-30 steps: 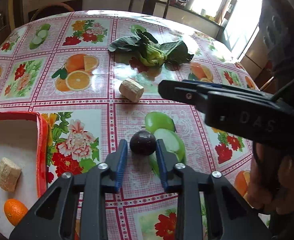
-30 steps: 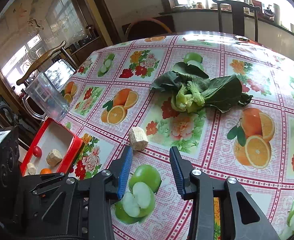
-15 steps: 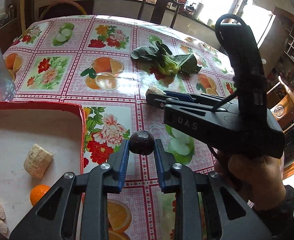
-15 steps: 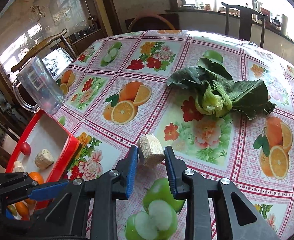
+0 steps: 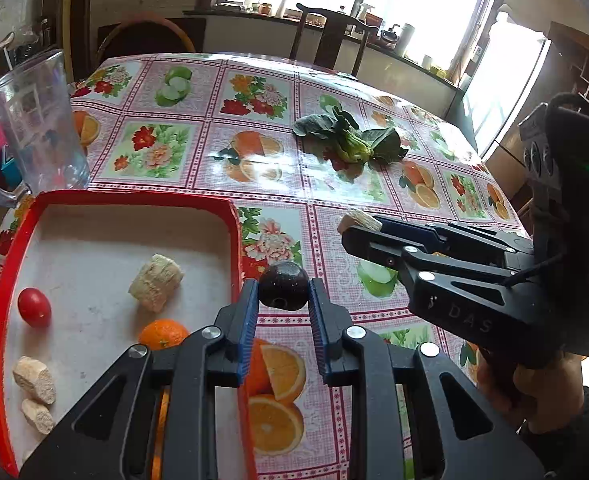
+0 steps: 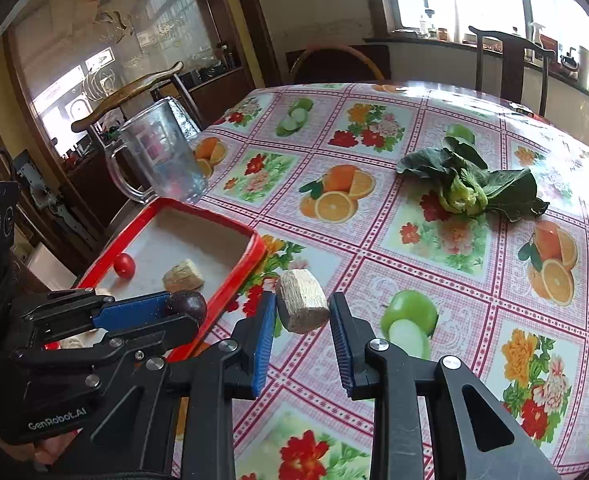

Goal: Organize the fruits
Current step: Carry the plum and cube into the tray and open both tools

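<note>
Left gripper (image 5: 283,300) was clamped on the plum (image 5: 283,286), blue pads tight against both sides, and the fruit hung clear of the cloth just off the red rim of the tray (image 5: 236,236). Right gripper (image 6: 302,316) was clamped too, on a pale chunk (image 6: 301,306), also lifted above the table (image 6: 434,272), a little right of the tray's near corner. From the left camera that chunk showed only as a pale end poking past the right gripper's tip.

In the tray: a tomato (image 5: 34,307) at the left, another pale chunk (image 5: 156,282) in the middle, an orange (image 5: 162,334) half hidden behind the left finger, and two more pale pieces (image 5: 34,396) at the near left edge. A clear jug (image 5: 34,128) stood just beyond the tray's far side. Well apart, toward the far end of the table, lay the greens (image 6: 470,188). A hand (image 5: 534,388) held the right gripper's handle.
</note>
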The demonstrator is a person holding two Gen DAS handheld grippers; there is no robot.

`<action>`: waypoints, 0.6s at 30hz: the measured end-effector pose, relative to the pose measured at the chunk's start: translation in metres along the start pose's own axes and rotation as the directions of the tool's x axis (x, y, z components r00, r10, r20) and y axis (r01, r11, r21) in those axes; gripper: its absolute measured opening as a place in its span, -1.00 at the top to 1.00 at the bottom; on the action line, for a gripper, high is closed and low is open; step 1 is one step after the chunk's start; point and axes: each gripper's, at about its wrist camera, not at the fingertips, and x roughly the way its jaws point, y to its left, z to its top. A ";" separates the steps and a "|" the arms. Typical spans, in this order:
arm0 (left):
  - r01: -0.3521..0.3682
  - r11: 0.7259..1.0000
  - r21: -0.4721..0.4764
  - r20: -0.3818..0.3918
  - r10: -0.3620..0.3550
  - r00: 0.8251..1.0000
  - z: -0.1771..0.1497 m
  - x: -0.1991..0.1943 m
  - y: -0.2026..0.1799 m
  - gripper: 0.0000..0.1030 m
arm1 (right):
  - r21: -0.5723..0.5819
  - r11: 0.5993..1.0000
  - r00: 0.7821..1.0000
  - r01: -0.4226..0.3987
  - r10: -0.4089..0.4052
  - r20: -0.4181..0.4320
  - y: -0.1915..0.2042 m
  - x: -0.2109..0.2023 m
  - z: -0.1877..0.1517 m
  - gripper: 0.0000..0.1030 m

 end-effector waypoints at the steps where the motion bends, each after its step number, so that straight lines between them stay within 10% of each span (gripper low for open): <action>1: -0.009 1.000 -0.003 0.005 0.009 1.000 -0.003 -0.005 0.003 0.56 | -0.004 1.000 1.000 -0.007 0.007 0.002 0.006 -0.003 -0.002 0.46; 18: -0.051 0.996 -0.072 0.052 0.055 0.997 -0.042 -0.066 0.048 0.56 | -0.098 0.992 0.997 -0.082 0.083 0.001 0.091 -0.026 -0.024 0.46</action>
